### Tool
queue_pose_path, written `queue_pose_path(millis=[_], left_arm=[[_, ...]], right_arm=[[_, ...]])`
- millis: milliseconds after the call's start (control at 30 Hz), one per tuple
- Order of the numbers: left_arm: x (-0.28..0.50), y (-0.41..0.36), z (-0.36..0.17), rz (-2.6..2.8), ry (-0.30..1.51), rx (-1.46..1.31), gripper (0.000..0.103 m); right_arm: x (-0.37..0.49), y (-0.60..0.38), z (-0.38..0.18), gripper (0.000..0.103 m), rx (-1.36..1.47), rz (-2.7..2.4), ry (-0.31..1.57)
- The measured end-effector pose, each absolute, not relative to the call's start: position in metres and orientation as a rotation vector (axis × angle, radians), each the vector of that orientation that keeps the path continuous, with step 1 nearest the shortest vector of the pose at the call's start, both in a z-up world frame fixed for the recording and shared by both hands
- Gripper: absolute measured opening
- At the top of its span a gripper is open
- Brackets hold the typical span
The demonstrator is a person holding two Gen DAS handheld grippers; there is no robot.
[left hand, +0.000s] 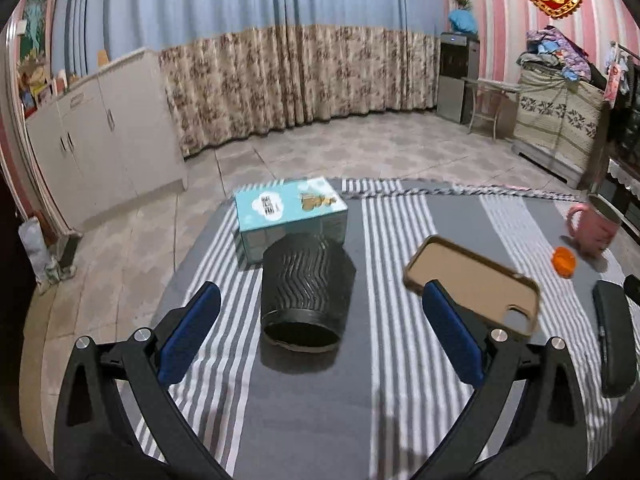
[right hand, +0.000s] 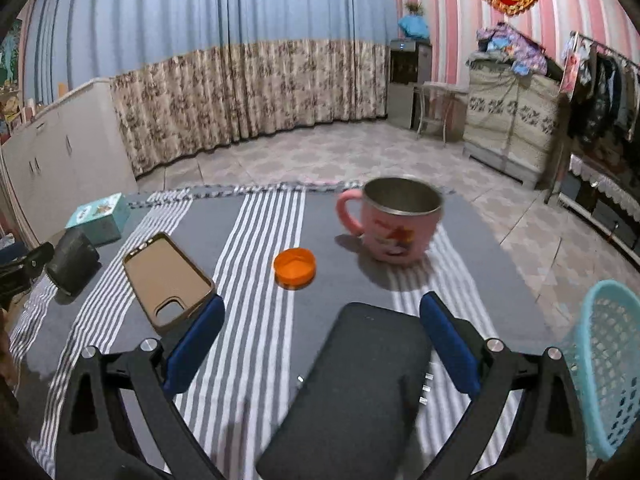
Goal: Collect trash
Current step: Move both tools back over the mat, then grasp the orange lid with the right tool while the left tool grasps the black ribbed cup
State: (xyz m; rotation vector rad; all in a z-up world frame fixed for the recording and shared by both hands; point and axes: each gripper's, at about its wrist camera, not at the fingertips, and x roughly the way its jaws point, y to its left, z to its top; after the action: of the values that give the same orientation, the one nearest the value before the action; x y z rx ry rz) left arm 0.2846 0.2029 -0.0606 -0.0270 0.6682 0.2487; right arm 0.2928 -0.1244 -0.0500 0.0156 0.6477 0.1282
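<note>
A black ribbed paper cup [left hand: 306, 292] lies on its side on the striped tablecloth [left hand: 392, 240], mouth toward me, just ahead of my open, empty left gripper [left hand: 320, 330]. It also shows at the far left in the right wrist view [right hand: 74, 260]. An orange bottle cap [right hand: 295, 268] lies mid-table, ahead of my open, empty right gripper [right hand: 322, 338]; it also shows in the left wrist view [left hand: 564, 262]. A light blue mesh basket [right hand: 608, 368] stands at the table's right edge.
A brown phone case [left hand: 472, 288] lies between the cup and cap. A teal carton [left hand: 290, 216] sits behind the cup. A pink mug [right hand: 394, 220] stands beyond the cap. A black power bank [right hand: 352, 392] lies between my right fingers.
</note>
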Motion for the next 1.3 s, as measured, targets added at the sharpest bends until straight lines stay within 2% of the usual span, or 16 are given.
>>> queue_pose_path(millis=[300,567,667,733,867,933,1000,1067,1100,1167,1300], left_arm=[[0.321,0.221,-0.088,0.267,0.729,-0.065,0.098],[0.332,0.231,-0.102,0.288,0.762,-0.102,0.097],[0.337,0.234,-0.106,0.289,0.780,-0.115,0.097],[0.339,0.234,-0.107,0.287,0.782,-0.118,0.097],[0.342,0.234,-0.108,0.279,0.790,-0.119,0.097],[0.343,0.235,-0.111,0.266,0.801,-0.131,0.097],[0.343,0.238,-0.113,0.258,0.808,-0.143,0.092],[0.345,0.239,-0.114,0.243,0.817,-0.159,0.082],[0.345,0.239,-0.115,0.230,0.823,-0.167,0.080],[0.346,0.240,-0.117,0.219,0.831,-0.174,0.067],[0.343,0.239,-0.116,0.220,0.821,-0.165,0.066]], right_arm=[[0.350,-0.107,-0.080,0.095,-0.004,0.099,0.807],[0.379,-0.092,-0.083,0.094,-0.009,0.050,0.872],[0.391,-0.088,-0.086,0.089,0.004,0.033,0.912],[0.399,-0.089,-0.089,0.077,0.019,0.023,0.942],[0.406,-0.088,-0.094,0.068,0.033,0.019,0.966],[0.406,-0.085,-0.095,0.059,0.027,0.028,0.961],[0.404,-0.085,-0.095,0.051,0.025,0.035,0.953],[0.400,-0.085,-0.094,0.041,0.025,0.038,0.940],[0.399,-0.083,-0.094,0.040,0.024,0.041,0.936],[0.396,-0.083,-0.093,0.040,0.026,0.047,0.926],[0.389,-0.086,-0.086,0.040,0.031,0.060,0.889]])
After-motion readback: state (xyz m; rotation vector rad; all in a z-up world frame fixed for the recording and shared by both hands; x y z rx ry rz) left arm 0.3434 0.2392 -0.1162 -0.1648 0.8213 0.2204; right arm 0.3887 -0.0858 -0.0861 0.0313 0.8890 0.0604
